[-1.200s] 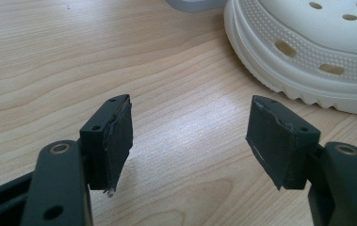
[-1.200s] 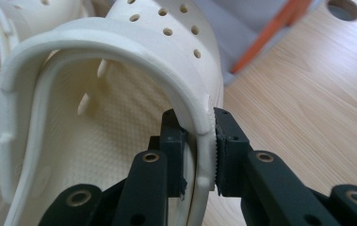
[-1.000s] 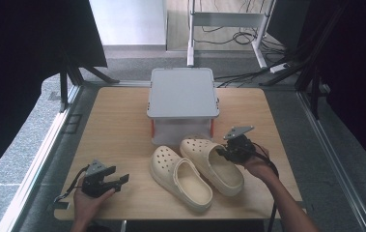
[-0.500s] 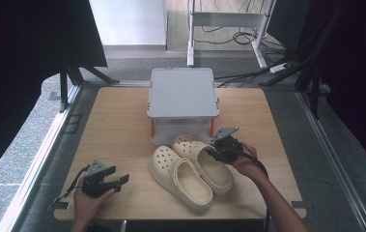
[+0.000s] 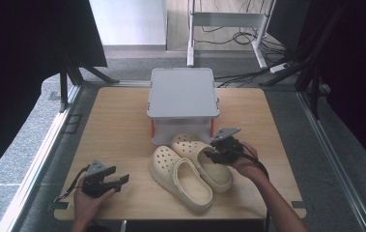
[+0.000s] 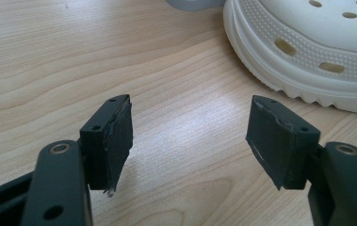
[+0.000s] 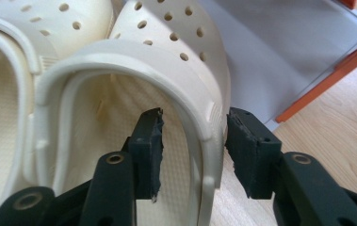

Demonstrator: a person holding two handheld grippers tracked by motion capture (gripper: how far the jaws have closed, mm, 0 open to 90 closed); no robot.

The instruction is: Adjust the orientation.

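Two clogs, right tool [image 7: 192, 150] just spread astride right clog [image 7: 166, 70] wall, heel cut off, left tool [image 6: 190, 141] spread, empty.

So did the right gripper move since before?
Yes. The right gripper moved leftward, nearer the lidded box, onto the right clog; its jaws just opened, straddling the clog's side wall.

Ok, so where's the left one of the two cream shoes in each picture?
High view: the left shoe lies just below the middle, left of the other shoe.
Left gripper view: top right corner, showing its holed toe and ridged sole edge.
Right gripper view: along the left edge, touching the other shoe.
Shared landmark: the wooden table under it.
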